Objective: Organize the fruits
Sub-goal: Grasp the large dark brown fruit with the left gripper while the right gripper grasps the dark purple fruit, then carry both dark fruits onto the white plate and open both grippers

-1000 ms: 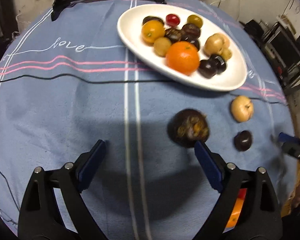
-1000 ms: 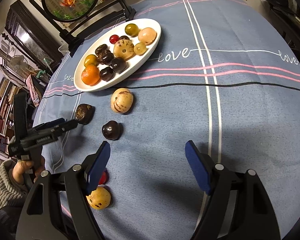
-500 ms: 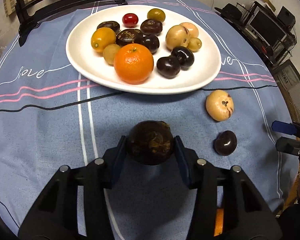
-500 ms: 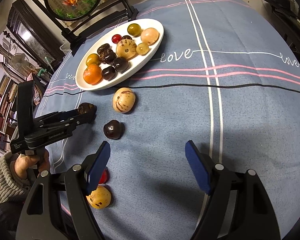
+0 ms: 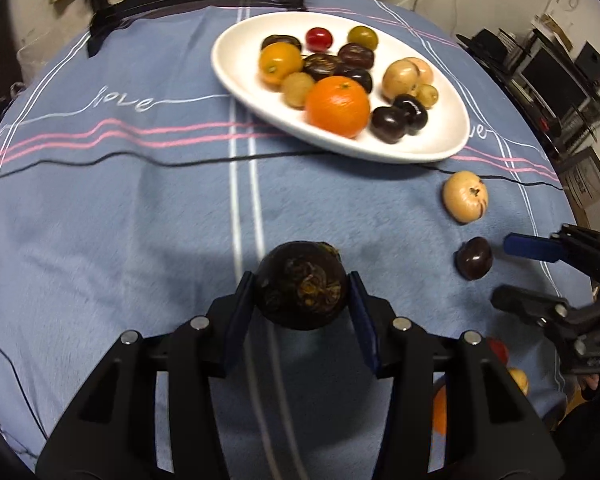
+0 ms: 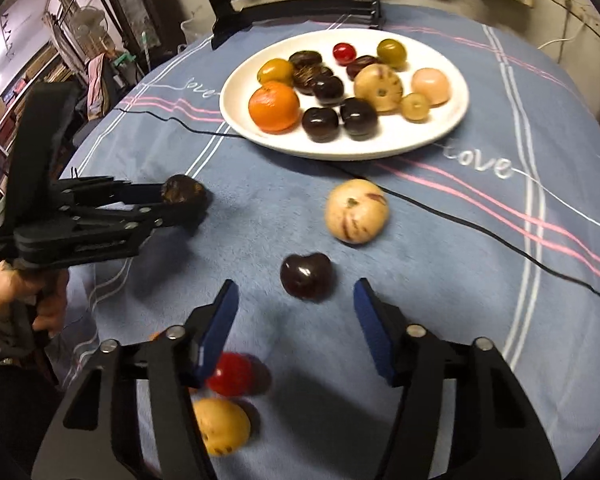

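**Inspector:** While your left tongs (image 5: 302,294) are in view, report their state.

**Operator:** Pinching a dark round fruit (image 5: 301,285), one blue pad on each side. From my right wrist view the fruit casts a shadow on the blue cloth (image 5: 140,208), so it looks clear of the surface; I cannot tell by how much.

**Inspector:** And the right tongs (image 6: 296,322)?

**Operator:** Spread, nothing between the pads. A small dark plum (image 6: 307,276) lies on the cloth at 12 o'clock, just beyond the tips. A speckled pale fruit (image 6: 357,211) sits farther out, toward 1 o'clock.

**Inspector:** Where are the sorted fruits?

**Operator:** On the white plate (image 6: 440,136) at 12 o'clock, with an orange (image 6: 274,106), dark plums and pale fruits among them.

**Inspector:** Anything else loose?

**Operator:** A red fruit (image 6: 231,374) and a yellow speckled fruit (image 6: 222,426) at 7 o'clock, beneath my right tongs' left finger.
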Available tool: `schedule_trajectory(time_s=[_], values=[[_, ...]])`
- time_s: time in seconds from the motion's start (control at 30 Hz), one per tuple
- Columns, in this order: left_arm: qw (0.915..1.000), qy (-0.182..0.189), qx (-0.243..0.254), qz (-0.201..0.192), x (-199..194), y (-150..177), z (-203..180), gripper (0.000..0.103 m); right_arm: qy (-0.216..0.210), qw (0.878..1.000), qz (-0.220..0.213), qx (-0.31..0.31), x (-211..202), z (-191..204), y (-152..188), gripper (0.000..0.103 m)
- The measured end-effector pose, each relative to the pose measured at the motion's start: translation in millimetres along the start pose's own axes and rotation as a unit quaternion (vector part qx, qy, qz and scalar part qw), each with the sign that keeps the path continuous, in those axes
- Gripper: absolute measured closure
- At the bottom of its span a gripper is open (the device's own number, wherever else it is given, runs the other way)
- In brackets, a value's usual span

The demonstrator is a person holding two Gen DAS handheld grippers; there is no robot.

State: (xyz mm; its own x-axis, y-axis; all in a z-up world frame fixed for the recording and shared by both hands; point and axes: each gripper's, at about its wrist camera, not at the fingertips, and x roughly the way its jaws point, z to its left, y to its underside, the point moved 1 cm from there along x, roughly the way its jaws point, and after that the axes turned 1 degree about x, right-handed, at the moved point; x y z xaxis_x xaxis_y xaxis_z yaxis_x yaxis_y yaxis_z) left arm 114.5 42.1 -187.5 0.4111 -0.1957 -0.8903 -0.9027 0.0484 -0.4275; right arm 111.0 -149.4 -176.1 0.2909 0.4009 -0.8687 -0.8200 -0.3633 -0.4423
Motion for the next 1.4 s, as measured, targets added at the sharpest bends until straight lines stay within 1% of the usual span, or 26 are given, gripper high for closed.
schedule_trajectory(time_s=[0.17,0.2,0.23,0.3,0.37,0.53,0.6,0.7,0.8,0.9,1.1,1.27,1.4], values=[[0.9999,0.0,-0.014,-0.003,-3,9,4,0.056,0.003,1.0,0.011,0.004,14,-5,-2,0.053],[0.9999,0.0,-0.015,-0.004,-3,10,4,0.056,0.002,1.0,0.012,0.006,15,-6,-2,0.057],[0.9999,-0.001,-0.015,-0.005,-3,11,3,0.056,0.0,1.0,0.014,0.01,17,-7,-1,0.059],[0.9999,-0.003,-0.014,-0.006,-3,11,3,0.056,0.001,1.0,0.013,0.014,19,-9,1,0.066],[0.9999,-0.005,-0.009,-0.005,-2,11,2,0.055,-0.004,1.0,0.009,0.016,18,-10,2,0.07],[0.9999,-0.008,-0.004,-0.005,-2,10,0,0.055,-0.015,1.0,0.003,0.02,11,-7,3,0.072],[1.0,0.001,-0.007,-0.005,-2,8,1,0.056,-0.02,0.999,-0.005,0.024,5,-6,3,0.072],[0.9999,0.006,-0.001,-0.013,-6,4,-4,0.056,-0.025,0.999,-0.016,0.04,-6,-11,4,0.072],[0.9997,0.01,0.005,-0.024,-13,-7,-7,0.056,-0.024,0.998,-0.028,0.057,-16,-20,4,0.072],[0.9991,0.019,0.006,-0.038,-22,-26,-8,0.056,-0.02,0.996,-0.044,0.074,-27,-30,-2,0.072],[0.9965,0.019,0.037,-0.073,-32,-85,-15,0.056,-0.005,0.993,-0.077,0.09,-43,-54,-28,0.072],[0.995,0.02,0.047,-0.085,-18,-134,-19,0.055,0.004,0.991,-0.104,0.083,-43,-69,-74,0.072],[0.9952,0.021,0.05,-0.081,4,-161,-20,0.055,0.009,0.991,-0.107,0.073,-25,-77,-114,0.072]])
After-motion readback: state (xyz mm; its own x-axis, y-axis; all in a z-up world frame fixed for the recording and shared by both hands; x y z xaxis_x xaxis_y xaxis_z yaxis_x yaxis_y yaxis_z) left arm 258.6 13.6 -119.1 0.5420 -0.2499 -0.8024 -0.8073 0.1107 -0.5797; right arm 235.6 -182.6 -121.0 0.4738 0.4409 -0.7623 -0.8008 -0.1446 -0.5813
